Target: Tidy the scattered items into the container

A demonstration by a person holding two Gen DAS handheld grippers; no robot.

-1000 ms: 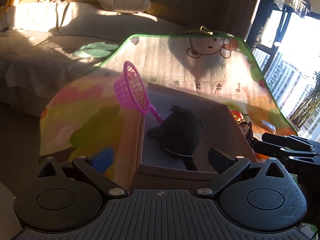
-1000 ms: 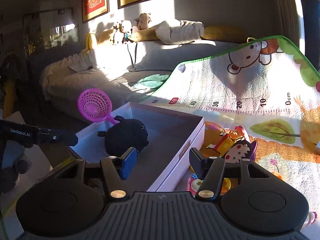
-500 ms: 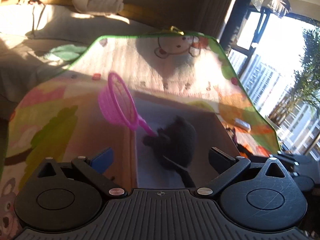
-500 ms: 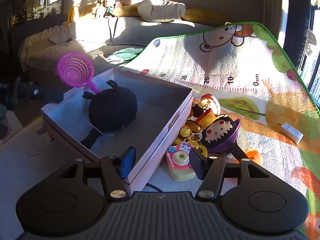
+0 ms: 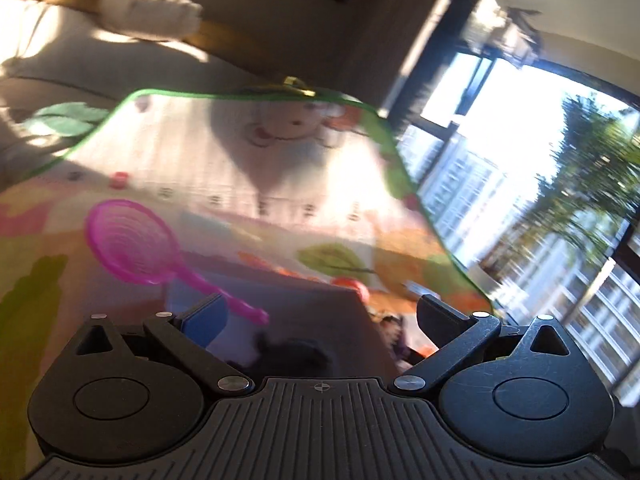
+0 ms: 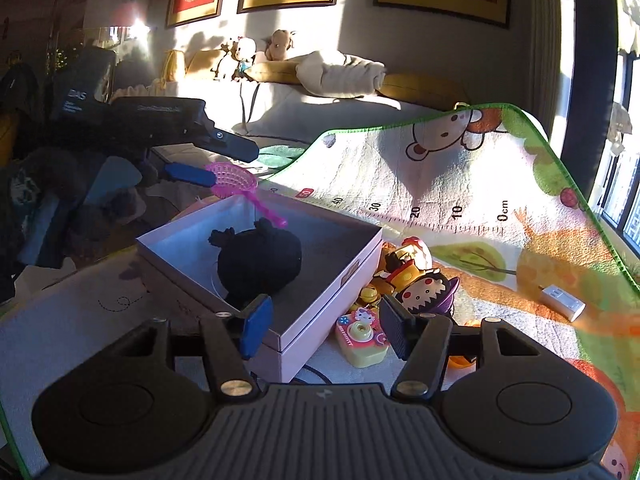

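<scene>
Risk sits first with the pink strainer (image 6: pixel 234 178): its bowl perches on the far rim of the pink box (image 6: pixel 320 344) and only the handle reaches inside, so a light knock could tip it out onto the play mat (image 6: pixel 460 184). The left claw (image 6: pixel 200 174) hangs close to the strainer bowl; in its own blurred view the jaws stand apart and nothing is between them. Whether a finger touches the bowl cannot be told.

The right claw (image 6: pixel 324 322) is released and opening a little, with nothing between its jaws. It straddles the near corner of the box, one finger over the interior, the other over the loose toys. A descent from here could, in my judgement, strike the box wall and shove the box into the pile.

Task items: the black plush (image 6: pixel 260 262) lies inside the box. The yellow toy camera (image 6: pixel 362 338) lies against the box's outer wall, with a purple-hatted doll (image 6: pixel 428 292) and an orange figure (image 6: pixel 408 260) crowded beside it. A grab there may catch two toys or a cord seen under the box. A small white block (image 6: pixel 562 302) lies well apart on the mat.

Surface: a soft printed mat on the floor, its far part raised against a sofa (image 6: pixel 320 96). Low sun from the window (image 6: pixel 628 184) throws hard glare and deep shadow. Framed pictures hang on the wall.
</scene>
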